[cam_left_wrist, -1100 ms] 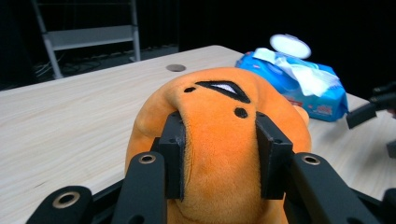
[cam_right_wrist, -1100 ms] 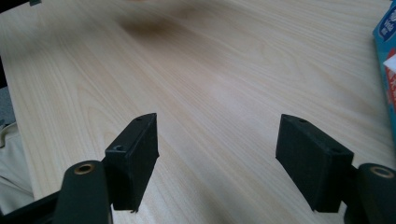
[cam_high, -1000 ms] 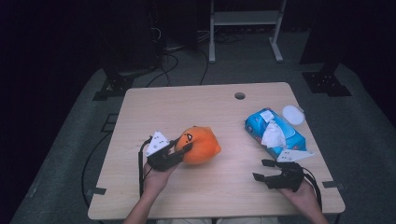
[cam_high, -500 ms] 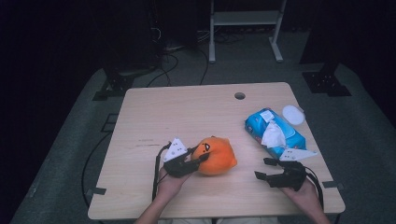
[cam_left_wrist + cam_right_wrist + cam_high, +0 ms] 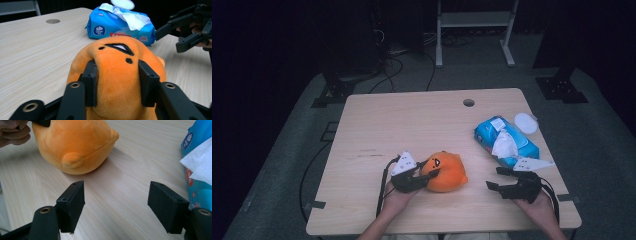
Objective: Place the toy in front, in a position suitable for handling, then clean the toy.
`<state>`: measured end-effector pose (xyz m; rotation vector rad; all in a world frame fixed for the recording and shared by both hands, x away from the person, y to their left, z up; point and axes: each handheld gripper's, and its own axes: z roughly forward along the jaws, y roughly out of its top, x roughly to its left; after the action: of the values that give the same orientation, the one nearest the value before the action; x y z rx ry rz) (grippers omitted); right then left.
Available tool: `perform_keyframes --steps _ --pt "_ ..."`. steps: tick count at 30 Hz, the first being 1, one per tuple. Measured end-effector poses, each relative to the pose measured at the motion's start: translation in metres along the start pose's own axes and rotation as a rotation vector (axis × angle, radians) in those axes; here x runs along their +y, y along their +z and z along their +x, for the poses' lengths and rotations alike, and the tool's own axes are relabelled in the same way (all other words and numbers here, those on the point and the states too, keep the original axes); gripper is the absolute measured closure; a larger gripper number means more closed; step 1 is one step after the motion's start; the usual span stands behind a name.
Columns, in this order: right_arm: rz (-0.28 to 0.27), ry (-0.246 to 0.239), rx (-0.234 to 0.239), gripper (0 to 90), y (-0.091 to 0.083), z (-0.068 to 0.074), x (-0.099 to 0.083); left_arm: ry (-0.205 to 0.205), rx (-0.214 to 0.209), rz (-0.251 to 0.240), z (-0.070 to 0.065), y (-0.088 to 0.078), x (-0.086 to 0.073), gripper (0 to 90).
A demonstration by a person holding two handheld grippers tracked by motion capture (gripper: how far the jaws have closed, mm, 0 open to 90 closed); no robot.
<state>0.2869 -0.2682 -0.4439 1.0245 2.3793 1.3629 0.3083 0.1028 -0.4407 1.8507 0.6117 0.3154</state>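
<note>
An orange plush toy [image 5: 448, 172] with a black-stitched face lies on the wooden table [image 5: 412, 120], front middle. My left gripper [image 5: 429, 175] reaches in from the toy's left. In the left gripper view its pads [image 5: 90, 85] still press a fold of the plush [image 5: 115, 52] between them, though the jaws have just been opening. My right gripper [image 5: 493, 178] rests open near the front right edge, jaws pointing left at the toy [image 5: 75, 145], nothing between them [image 5: 116, 200]. It also appears at the far right of the left gripper view [image 5: 167, 38].
A blue pack of wet wipes [image 5: 507, 142] lies at the right, a white wipe pulled out of its top and its white lid [image 5: 525, 121] flipped open. A round cable hole [image 5: 468, 102] sits near the far edge. Cables trail off the front.
My left gripper has carried the orange plush to the right and down, toward the front middle of the table, where it now rests. The right gripper has stayed still.
</note>
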Motion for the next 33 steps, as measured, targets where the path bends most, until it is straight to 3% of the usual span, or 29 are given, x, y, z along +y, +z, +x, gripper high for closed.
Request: perform_keyframes --steps 3,5,9,13,15,17,19,20,28,29,33 --pt "-0.022 -0.018 -0.014 28.6 -0.003 0.002 0.003 0.014 0.014 0.012 -0.001 -0.004 0.001 32.7" --pt "-0.026 -0.023 -0.019 28.6 -0.004 0.004 0.004 0.027 0.035 0.008 -0.002 -0.008 0.003 26.4" --pt "-0.050 -0.061 -0.073 28.6 -0.014 0.004 0.009 0.032 0.051 0.018 -0.001 -0.009 0.004 22.6" --pt "-0.073 -0.066 -0.104 28.6 -0.024 -0.002 0.014 0.021 0.049 0.021 0.001 -0.009 0.002 23.2" --pt "-0.126 -0.049 -0.157 28.6 -0.039 -0.013 0.022 0.019 0.050 0.019 0.002 -0.011 0.002 23.2" --pt "-0.138 -0.042 -0.170 28.6 -0.042 -0.017 0.024 0.019 0.049 0.008 0.003 -0.013 0.003 23.0" --pt "-0.161 -0.036 -0.237 28.6 -0.047 -0.032 0.031 0.016 0.048 0.000 0.004 -0.014 0.004 21.5" --pt "-0.161 -0.036 -0.237 28.6 -0.047 -0.032 0.031 0.016 0.046 -0.002 0.004 -0.014 0.005 21.5" --pt "-0.070 -0.047 -0.291 29.8 -0.010 -0.057 0.043 0.035 0.037 0.004 0.002 -0.013 0.004 20.6" --pt "-0.043 -0.058 -0.297 31.4 0.001 -0.060 0.045 0.034 0.032 0.005 0.002 -0.013 0.004 20.9" --pt "0.004 -0.086 -0.330 36.7 0.015 -0.065 0.046 0.049 0.035 0.021 0.001 -0.012 0.002 21.7"
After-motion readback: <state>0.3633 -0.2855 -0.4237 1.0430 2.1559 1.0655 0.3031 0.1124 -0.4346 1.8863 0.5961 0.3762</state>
